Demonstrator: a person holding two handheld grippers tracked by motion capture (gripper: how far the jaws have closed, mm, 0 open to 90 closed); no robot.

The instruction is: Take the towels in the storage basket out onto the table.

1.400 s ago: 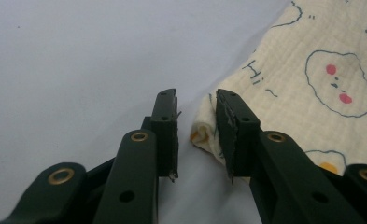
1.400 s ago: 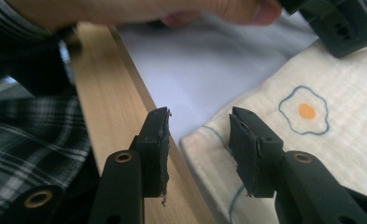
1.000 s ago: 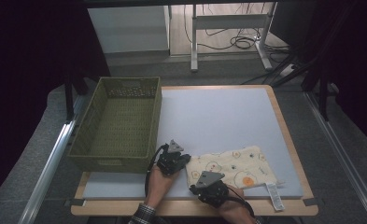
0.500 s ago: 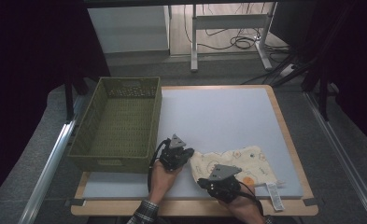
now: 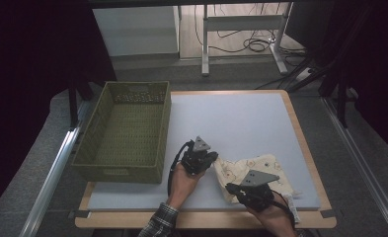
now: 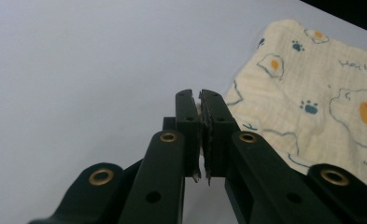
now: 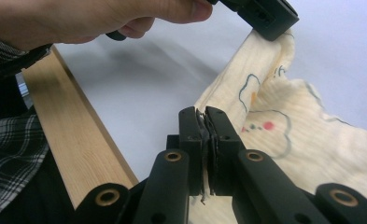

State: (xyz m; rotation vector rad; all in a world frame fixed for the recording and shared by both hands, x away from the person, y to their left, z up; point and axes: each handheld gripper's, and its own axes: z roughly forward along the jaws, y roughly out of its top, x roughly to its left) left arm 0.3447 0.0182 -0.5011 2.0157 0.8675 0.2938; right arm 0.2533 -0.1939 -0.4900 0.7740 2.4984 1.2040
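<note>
A cream cloth (image 5: pixel 258 168) printed with small animals and orange spots lies at the near right of the pale blue table mat (image 5: pixel 231 123). My left gripper (image 5: pixel 213 159) is shut on the cloth's left corner; in the left gripper view a sliver of fabric shows between the closed jaws (image 6: pixel 200 99), and the rest of the cloth (image 6: pixel 312 93) spreads to the right. My right gripper (image 5: pixel 232 189) is shut on the cloth's near edge (image 7: pixel 246 135), which is raised off the mat. In the right gripper view, beyond its own tips (image 7: pixel 204 115), the left gripper (image 7: pixel 265 16) pinches the lifted corner.
A green woven basket (image 5: pixel 125 128) with nothing visible inside stands on the table's left side. The wooden table rim (image 7: pixel 74 135) runs close under my right gripper, beside a plaid sleeve (image 7: pixel 13 158). A small white object (image 5: pixel 290 203) lies at the near right edge.
Both hands have moved away from the near edge and upward. The cloth's near-left part has come up off the mat with them and now looks bunched instead of flat.
</note>
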